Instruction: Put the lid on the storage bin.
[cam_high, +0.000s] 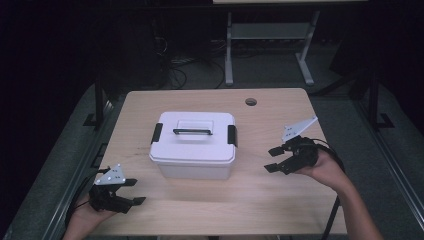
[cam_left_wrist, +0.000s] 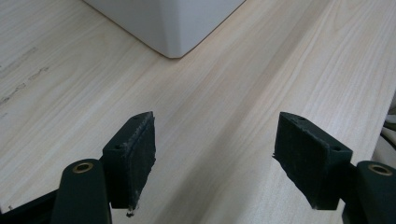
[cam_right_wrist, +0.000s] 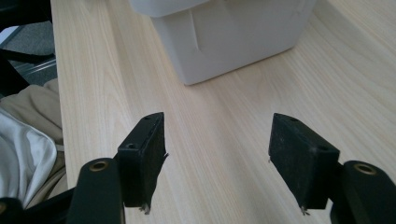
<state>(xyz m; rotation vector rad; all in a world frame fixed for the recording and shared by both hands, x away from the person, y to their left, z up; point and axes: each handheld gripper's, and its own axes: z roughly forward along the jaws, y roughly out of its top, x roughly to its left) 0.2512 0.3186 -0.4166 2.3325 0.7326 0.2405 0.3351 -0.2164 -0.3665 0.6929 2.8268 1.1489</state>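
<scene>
While both tools (cam_high: 131, 191) (cam_high: 274, 158) gape empty, the white box (cam_high: 194, 145) sits between.

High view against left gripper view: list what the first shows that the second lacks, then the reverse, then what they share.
High view alone: the white box's lid with its dark handle, both black side latches, the right gripper with jaws open, and the table's round hole. Left gripper view alone: the worn faces of the left gripper's pads, with bare wood between them. Both: the wooden table, the white box, the left gripper, open.
</scene>
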